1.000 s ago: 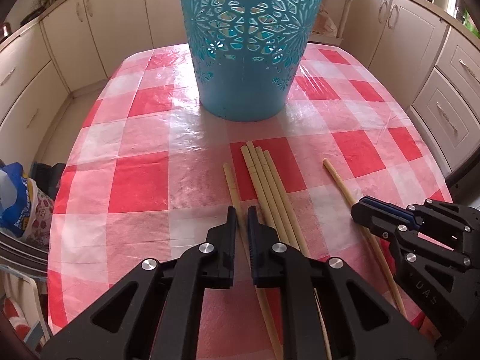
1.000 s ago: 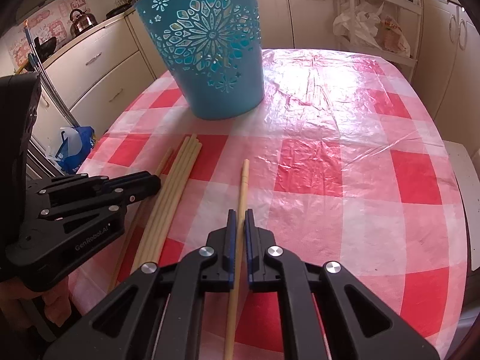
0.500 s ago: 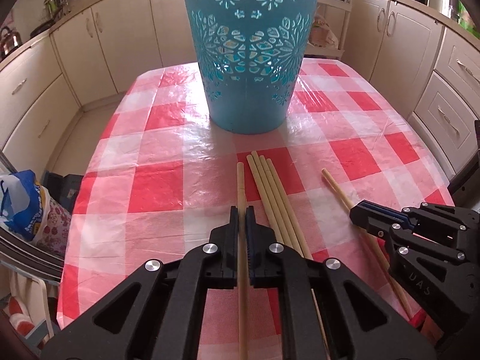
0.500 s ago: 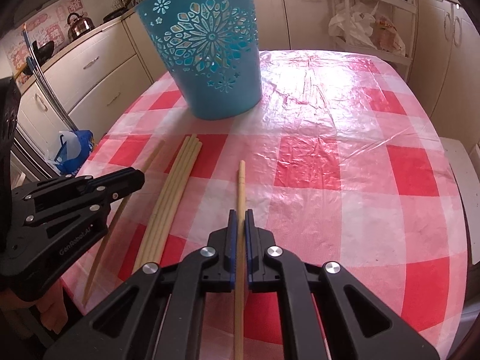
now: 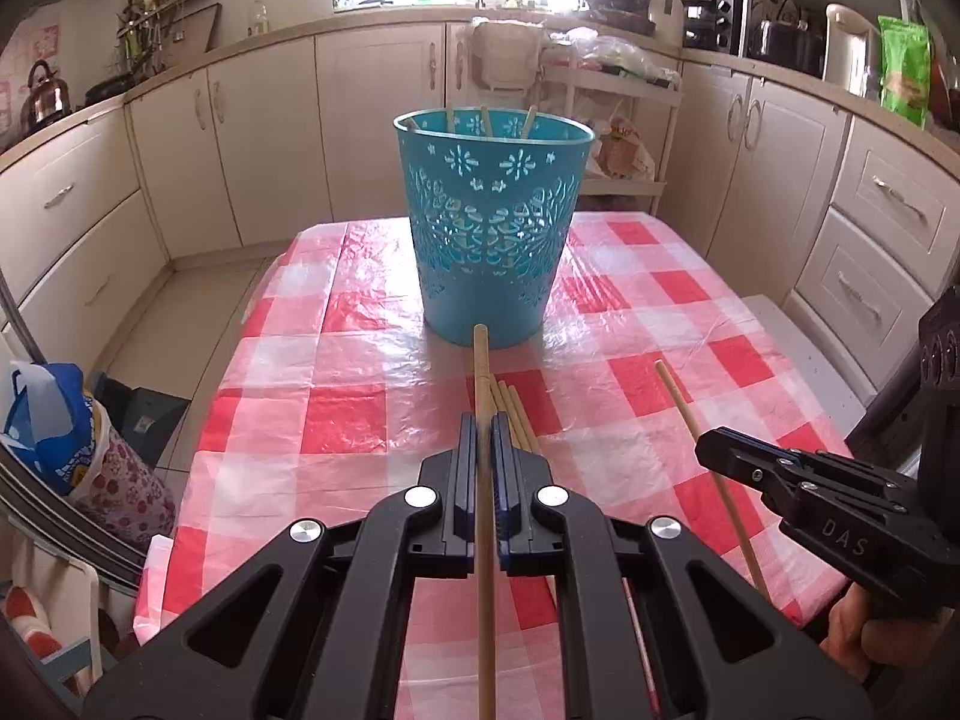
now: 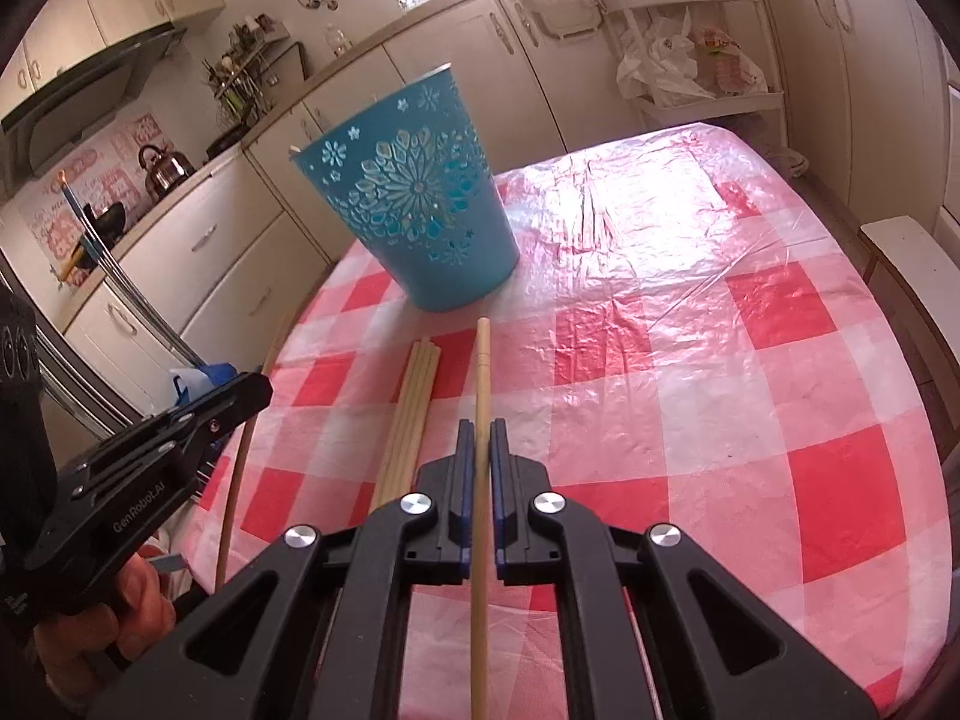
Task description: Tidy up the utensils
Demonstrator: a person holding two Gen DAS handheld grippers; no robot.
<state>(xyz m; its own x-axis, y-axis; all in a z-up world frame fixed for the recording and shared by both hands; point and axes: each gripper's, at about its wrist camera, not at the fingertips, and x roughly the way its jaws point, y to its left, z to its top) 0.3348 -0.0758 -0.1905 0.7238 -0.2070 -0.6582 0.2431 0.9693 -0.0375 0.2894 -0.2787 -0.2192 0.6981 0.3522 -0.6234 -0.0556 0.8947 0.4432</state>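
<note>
My left gripper [image 5: 485, 427] is shut on a long wooden stick [image 5: 481, 378], held above the table and pointing at the blue cut-out basket [image 5: 492, 240]. Three stick tips show above the basket's rim. My right gripper [image 6: 478, 433] is shut on another wooden stick [image 6: 481, 372], also lifted, pointing toward the basket [image 6: 414, 210]. A bundle of several sticks [image 6: 411, 408] lies on the red-and-white checked tablecloth [image 6: 690, 360] between the grippers; it also shows in the left wrist view [image 5: 516, 414]. The right gripper [image 5: 708, 450] and its stick [image 5: 690, 414] appear in the left wrist view.
The table's left edge [image 5: 198, 468] drops to the floor, where a blue bag [image 5: 48, 420] stands. Kitchen cabinets [image 5: 240, 138] surround the table. A white chair [image 6: 912, 264] stands at the right edge. The left gripper [image 6: 255, 390] shows in the right wrist view.
Both grippers have risen and tilted up with their sticks clamped, lifting them off the cloth. The basket now looks farther away, with its rim in view.
</note>
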